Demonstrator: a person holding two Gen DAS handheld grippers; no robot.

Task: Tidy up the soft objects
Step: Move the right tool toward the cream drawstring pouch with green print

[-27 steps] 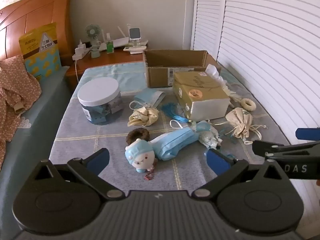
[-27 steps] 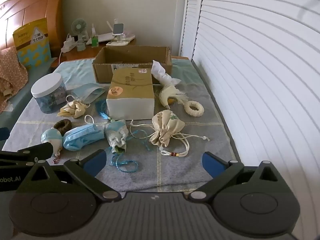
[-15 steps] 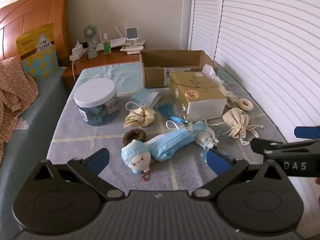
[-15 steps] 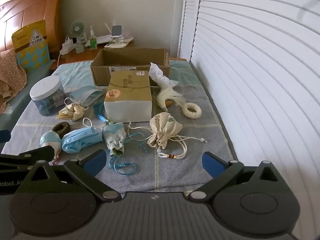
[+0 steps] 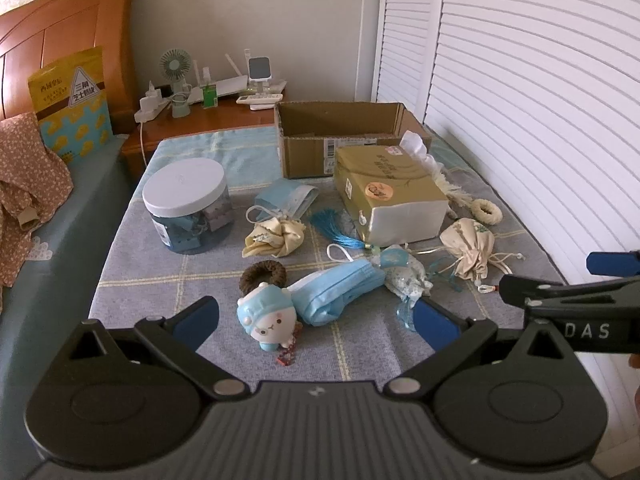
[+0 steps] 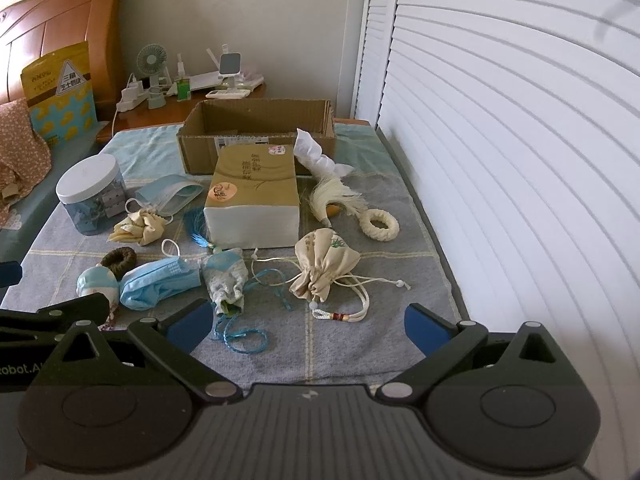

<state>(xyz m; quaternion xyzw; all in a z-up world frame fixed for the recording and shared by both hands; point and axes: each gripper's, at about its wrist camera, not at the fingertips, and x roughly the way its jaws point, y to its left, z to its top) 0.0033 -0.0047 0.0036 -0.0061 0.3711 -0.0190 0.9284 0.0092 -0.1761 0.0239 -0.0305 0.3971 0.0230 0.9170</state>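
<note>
Soft objects lie scattered on a grey checked cloth (image 5: 160, 272): a blue-capped plush doll (image 5: 267, 317), a folded blue face mask (image 5: 340, 288), a brown hair tie (image 5: 263, 273), a cream scrunchie (image 5: 276, 237), a cream drawstring pouch (image 6: 323, 268), a small patterned pouch (image 6: 225, 276) and a white knit ring (image 6: 379, 225). An open cardboard box (image 6: 260, 128) stands at the back. My left gripper (image 5: 316, 320) is open just in front of the doll. My right gripper (image 6: 306, 322) is open and empty, short of the cream pouch.
A tissue box (image 5: 390, 196) stands mid-table, a white-lidded jar (image 5: 188, 204) at the left. White louvred doors (image 6: 520, 160) run along the right. A bed with a wooden headboard (image 5: 60, 52) and a nightstand with small gadgets (image 5: 208, 96) lie left and behind.
Both grippers have drawn back slightly from the table, so the objects look a little farther away. Nothing on the cloth has moved and both stay open.
</note>
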